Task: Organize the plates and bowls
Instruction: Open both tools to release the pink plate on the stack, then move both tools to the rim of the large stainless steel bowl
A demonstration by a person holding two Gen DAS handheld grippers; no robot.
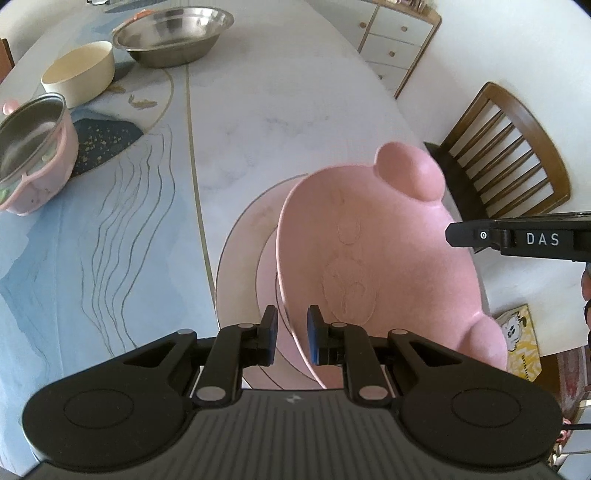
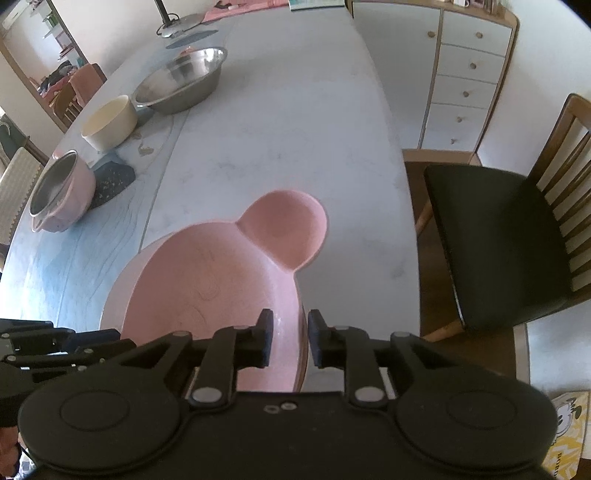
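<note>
Pink dishes on a pale marbled table

The bear-eared plate [image 2: 207, 280] was dusty pink, the bowl [image 1: 79, 72] cream, the basin [image 1: 173, 35] steel-grey; the table mat [image 1: 92, 236] showed blue washes with thin gold lines.

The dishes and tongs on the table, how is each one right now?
Bear plate: tilted, rim between both tongs.
Round plate: flat underneath.
Left tongs: open around the bear plate's rim.
Right tongs: open around its rim.
Steel bowl: upright, empty.
Cream bowl: upright.
Pink pot: upright.
</note>
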